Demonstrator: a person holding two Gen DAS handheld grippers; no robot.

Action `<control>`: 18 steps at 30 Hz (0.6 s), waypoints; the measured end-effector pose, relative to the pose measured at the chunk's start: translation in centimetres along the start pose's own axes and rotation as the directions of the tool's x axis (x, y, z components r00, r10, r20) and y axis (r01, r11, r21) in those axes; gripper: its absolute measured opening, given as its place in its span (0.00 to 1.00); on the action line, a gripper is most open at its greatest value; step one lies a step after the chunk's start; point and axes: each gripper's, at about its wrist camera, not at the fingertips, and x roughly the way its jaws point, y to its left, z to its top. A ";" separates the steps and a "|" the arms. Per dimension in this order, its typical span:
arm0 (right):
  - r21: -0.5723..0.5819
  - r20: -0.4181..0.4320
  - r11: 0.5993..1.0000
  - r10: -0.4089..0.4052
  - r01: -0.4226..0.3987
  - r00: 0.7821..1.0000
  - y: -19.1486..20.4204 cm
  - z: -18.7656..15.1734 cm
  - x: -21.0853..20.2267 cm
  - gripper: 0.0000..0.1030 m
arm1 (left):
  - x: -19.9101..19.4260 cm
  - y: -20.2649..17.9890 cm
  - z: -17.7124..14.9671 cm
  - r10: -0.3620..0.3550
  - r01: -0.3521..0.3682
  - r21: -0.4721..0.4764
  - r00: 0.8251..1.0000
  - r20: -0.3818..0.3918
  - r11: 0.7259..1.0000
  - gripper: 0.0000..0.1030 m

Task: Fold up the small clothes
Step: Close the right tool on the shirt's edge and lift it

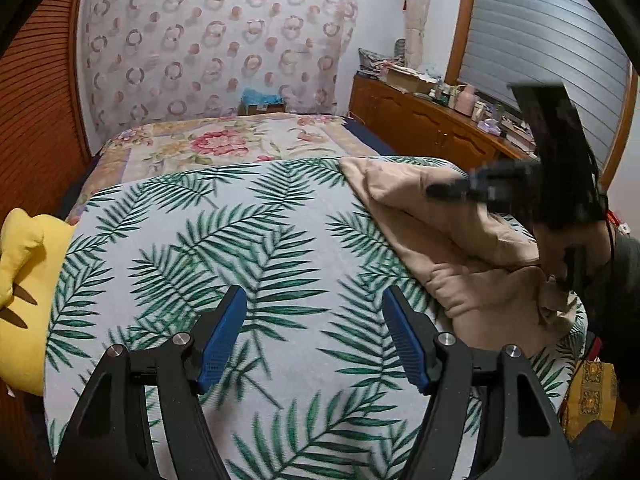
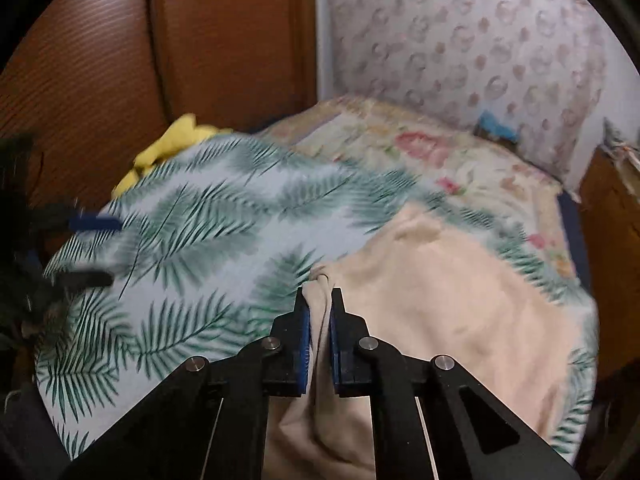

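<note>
Pinching a bunched edge of the beige garment (image 2: pixel 440 280) between its closed blue pads, the right gripper (image 2: pixel 320 312) holds it at 6 o'clock over the palm-leaf cloth (image 2: pixel 192 216). At 9 o'clock, the left gripper (image 1: pixel 314 312) hangs wide apart, holding nothing.

A palm-leaf print cloth (image 1: pixel 224 240) covers the near end of the bed. Beyond its far edge lies a floral bedspread (image 1: pixel 224 142). A yellow plush toy (image 1: pixel 24 280) sits at the cloth's left edge. A patterned curtain (image 1: pixel 208 40) hangs behind, and a cluttered wooden cabinet (image 1: pixel 424 120) stands along the right wall.
</note>
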 end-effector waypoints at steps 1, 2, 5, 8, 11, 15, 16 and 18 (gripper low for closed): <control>0.015 0.011 1.000 -0.022 0.022 1.000 -0.9 0.3 -0.7 0.08 | 0.1 -0.4 0.0 -0.005 0.005 0.005 1.000 0.000 1.000 0.69; 0.031 0.024 0.998 -0.055 0.054 0.998 -1.9 0.7 -1.4 0.08 | 0.2 -0.9 0.1 -0.013 0.013 0.011 1.000 0.001 1.000 0.69; 0.044 0.040 0.988 -0.148 0.146 0.988 -4.6 1.3 -2.7 0.08 | 0.7 -2.2 0.0 -0.034 0.034 0.022 0.999 -0.004 0.999 0.69; 0.086 0.016 0.968 -0.237 0.235 0.971 -7.6 1.5 -3.0 0.07 | 1.5 -3.5 -0.2 -0.062 0.062 0.033 0.998 -0.023 0.998 0.69; 0.125 -0.013 0.939 -0.322 0.321 0.947 -9.9 1.4 -2.8 0.07 | 2.0 -4.9 -0.6 -0.083 0.085 0.050 0.996 -0.043 0.995 0.69; 0.156 -0.057 0.892 -0.421 0.425 0.905 -11.9 1.0 -1.3 0.07 | 2.5 -6.3 -1.1 -0.097 0.102 0.074 0.993 -0.069 0.992 0.69; 0.163 -0.068 0.880 -0.441 0.446 0.895 -12.3 0.9 -0.9 0.07 | 2.7 -6.6 -1.2 -0.099 0.105 0.078 0.992 -0.074 0.991 0.69; 0.174 -0.101 0.860 -0.468 0.479 0.878 -12.9 0.4 0.1 0.07 | 2.8 -7.0 -1.5 -0.102 0.109 0.080 0.991 -0.081 0.991 0.69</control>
